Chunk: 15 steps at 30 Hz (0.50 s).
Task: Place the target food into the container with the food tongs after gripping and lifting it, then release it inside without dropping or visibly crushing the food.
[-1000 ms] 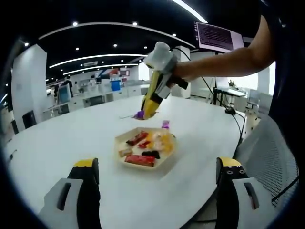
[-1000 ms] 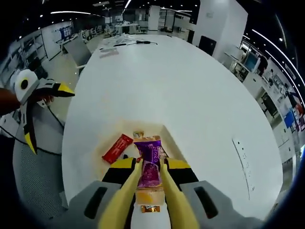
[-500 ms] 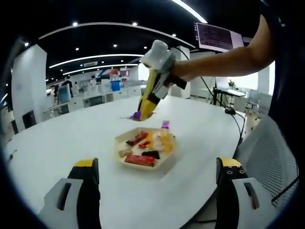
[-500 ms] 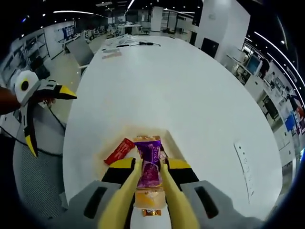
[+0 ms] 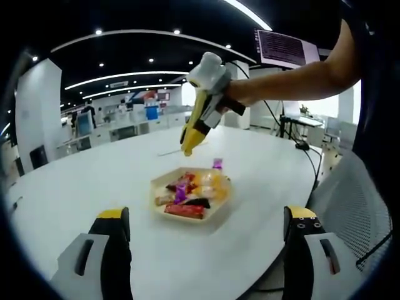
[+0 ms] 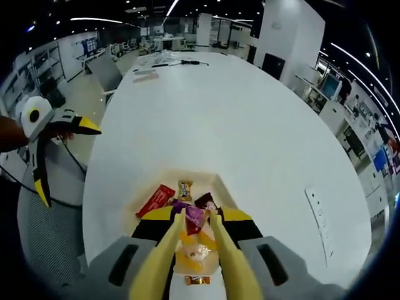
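Note:
A beige hexagonal tray (image 5: 156,186) of wrapped snacks sits on the white table. A purple packet (image 5: 181,194) lies in it among the others, next to a red bar (image 5: 184,211). My right gripper (image 5: 203,122) hovers above the tray with yellow food tongs (image 5: 187,147) clamped in its jaws; the tongs' tips hold nothing. In the right gripper view the tongs (image 6: 164,250) point down at the tray (image 6: 150,187), with the purple packet (image 6: 195,217) loose below the right gripper (image 6: 198,215). My left gripper (image 5: 207,215) stays open near the table edge, well short of the tray.
A small purple item (image 5: 217,163) lies on the table just behind the tray. A mesh chair (image 5: 350,194) stands at the table's edge. The white table (image 6: 219,106) stretches far beyond the tray, with cables (image 6: 169,59) at its far end.
The purple packet has left the tongs and now lies in the tray. The right gripper rose slightly above the tray. The left gripper has not moved.

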Motion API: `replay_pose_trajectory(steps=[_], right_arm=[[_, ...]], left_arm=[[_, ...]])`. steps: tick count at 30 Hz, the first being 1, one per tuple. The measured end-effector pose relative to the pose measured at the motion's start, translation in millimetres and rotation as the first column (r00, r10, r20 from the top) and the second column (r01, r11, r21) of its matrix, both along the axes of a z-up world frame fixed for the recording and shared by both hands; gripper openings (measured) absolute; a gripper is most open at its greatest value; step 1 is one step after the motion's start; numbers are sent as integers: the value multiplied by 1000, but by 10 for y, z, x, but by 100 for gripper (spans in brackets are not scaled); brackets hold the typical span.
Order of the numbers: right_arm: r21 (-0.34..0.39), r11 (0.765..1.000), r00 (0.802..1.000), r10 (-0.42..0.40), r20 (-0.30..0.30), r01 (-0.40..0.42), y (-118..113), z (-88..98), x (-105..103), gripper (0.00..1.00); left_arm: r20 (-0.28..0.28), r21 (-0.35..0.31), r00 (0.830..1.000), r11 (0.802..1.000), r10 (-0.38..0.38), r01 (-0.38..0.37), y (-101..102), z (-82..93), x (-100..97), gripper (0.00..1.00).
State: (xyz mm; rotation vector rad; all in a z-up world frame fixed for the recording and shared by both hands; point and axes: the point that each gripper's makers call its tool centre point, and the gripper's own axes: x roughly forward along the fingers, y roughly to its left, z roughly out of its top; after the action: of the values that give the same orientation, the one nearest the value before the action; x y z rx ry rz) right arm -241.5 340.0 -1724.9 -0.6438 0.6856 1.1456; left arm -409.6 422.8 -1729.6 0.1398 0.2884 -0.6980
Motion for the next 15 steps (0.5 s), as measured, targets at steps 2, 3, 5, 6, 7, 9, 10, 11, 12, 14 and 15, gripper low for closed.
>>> replay_pose_trajectory(steps=[2,3,5,6,7,9,10,11,12,14,15], right_arm=[[7,1000,1000,3,2,-3,-5,12,5,26],[8,1000,1000,2,1,-2,-13,12,9,26],[14,1000,1000,1,2,-1,-27,16,11,26],[14,1000,1000,0,4,0,-36,17,15,26],[15,1000,1000,-2,0,2,-51,16,19,26],[22,1000,1000,-4,2,4,-76,33,25,26],[25,1000,1000,-3,1,3,-84,40,24,26],[30,1000,1000,0,3,0,-91,50,28,26],[35,999,1000,-3,9,2,-110,67,42,26],[36,999,1000,-2,14,2,-157,80,58,26],[42,999,1000,-3,17,3,-174,89,70,26]], left_arm=[[0,0,1000,1000,0,0,-1,2,0,99],[0,0,1000,1000,1,-1,-1,1,0,99],[0,1,1000,1000,0,0,-1,1,0,99],[-1,1,1000,1000,0,0,-1,0,0,99],[-1,1,1000,1000,1,-1,-1,-1,0,99],[-2,2,1000,1000,1,-1,0,-3,1,99],[-2,2,1000,1000,1,-1,-1,-3,1,99],[-2,2,1000,1000,0,0,-1,-5,1,99],[-3,3,1000,1000,0,0,1,-8,2,99],[-3,3,1000,1000,1,-1,2,-7,3,99],[-3,4,1000,1000,2,-2,4,-8,4,99]])
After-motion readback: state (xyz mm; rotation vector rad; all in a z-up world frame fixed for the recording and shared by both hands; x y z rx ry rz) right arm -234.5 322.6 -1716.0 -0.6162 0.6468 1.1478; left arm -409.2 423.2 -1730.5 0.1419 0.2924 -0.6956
